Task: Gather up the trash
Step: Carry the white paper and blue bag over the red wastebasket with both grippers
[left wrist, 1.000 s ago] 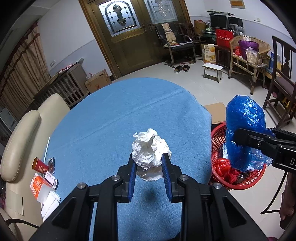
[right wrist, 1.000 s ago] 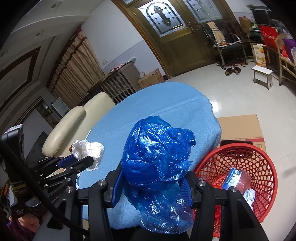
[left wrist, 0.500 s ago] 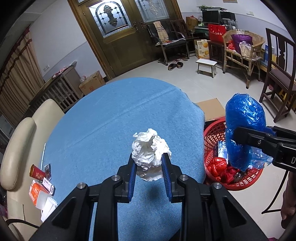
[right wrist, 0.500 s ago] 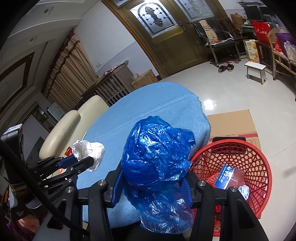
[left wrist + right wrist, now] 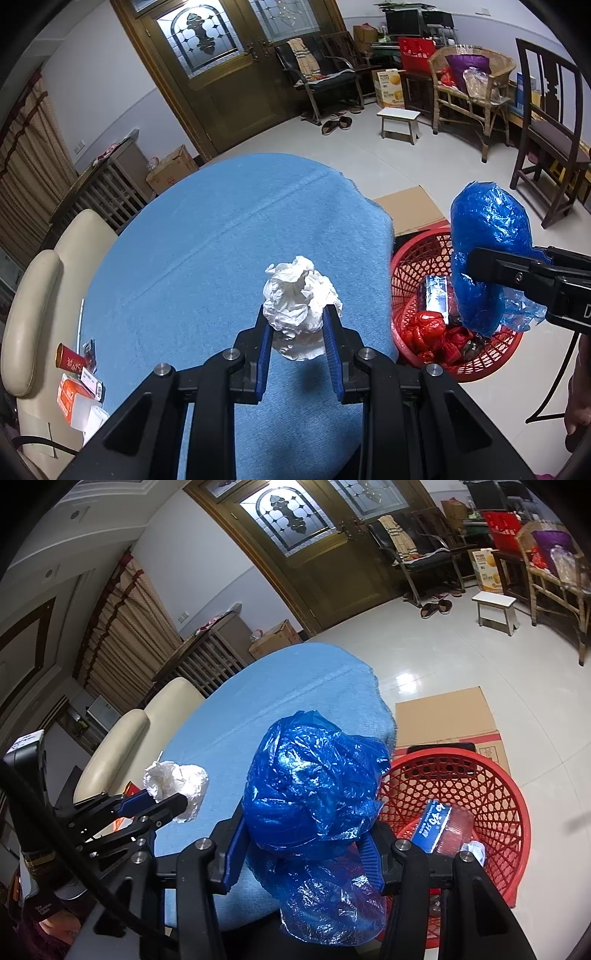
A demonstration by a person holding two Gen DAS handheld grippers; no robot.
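My left gripper [image 5: 297,318] is shut on a crumpled white paper ball [image 5: 300,303], held above the blue tablecloth [image 5: 221,236]. The same ball [image 5: 177,782] shows at the left of the right wrist view. My right gripper [image 5: 303,834] is shut on a crumpled blue plastic bag [image 5: 314,786], which bulges above and hangs below the pads. In the left wrist view that bag [image 5: 484,258] hangs over the red mesh basket [image 5: 417,258] on the floor beside the table. The basket [image 5: 476,786] holds red wrappers, a blue box and other trash.
Small boxes and a red tube [image 5: 72,363] lie at the table's left edge by a cream sofa [image 5: 33,306]. Flattened cardboard [image 5: 447,716] lies on the floor behind the basket. Chairs, a stool [image 5: 400,123] and a wooden door stand farther back.
Both grippers have drifted right toward the basket, each keeping its grip. The table edge and basket have slid left in both views, and more of the basket's inside shows.
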